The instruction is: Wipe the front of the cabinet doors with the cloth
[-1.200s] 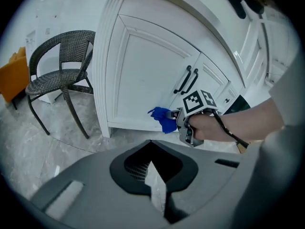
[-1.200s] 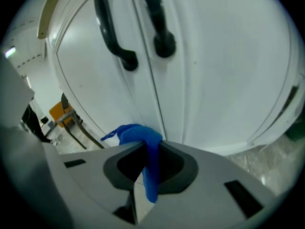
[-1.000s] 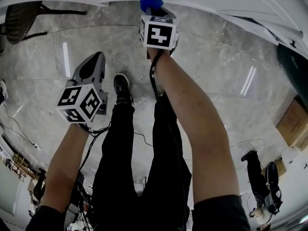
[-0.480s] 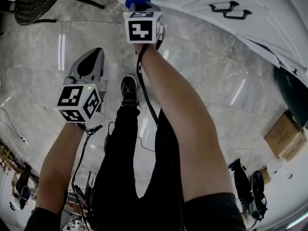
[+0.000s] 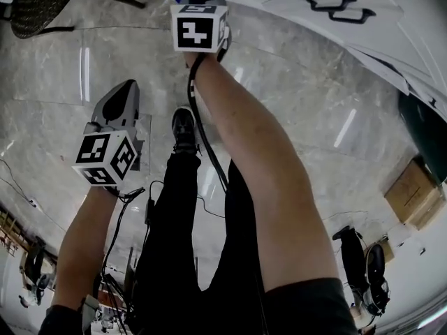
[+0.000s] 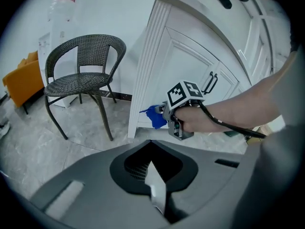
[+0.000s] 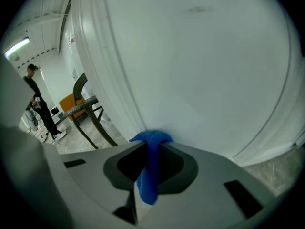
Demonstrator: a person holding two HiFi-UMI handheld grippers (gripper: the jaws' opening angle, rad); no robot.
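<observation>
Right gripper (image 7: pixel 150 149): jaws clamped on the blue cloth (image 7: pixel 148 171). A fold of it bunches just ahead of the tips and presses against the white cabinet door (image 7: pixel 200 56), low down, beside the fluted edge to the gripper's left. Black door handles (image 5: pixel 336 8) sit off to its right. Left gripper (image 6: pixel 155 185): jaws closed together with nothing between them, well back from the door and pointing toward the right gripper. Ahead and left of it, a dark wicker chair (image 6: pixel 86 75) stands on the grey marble floor (image 5: pixel 314 117).
</observation>
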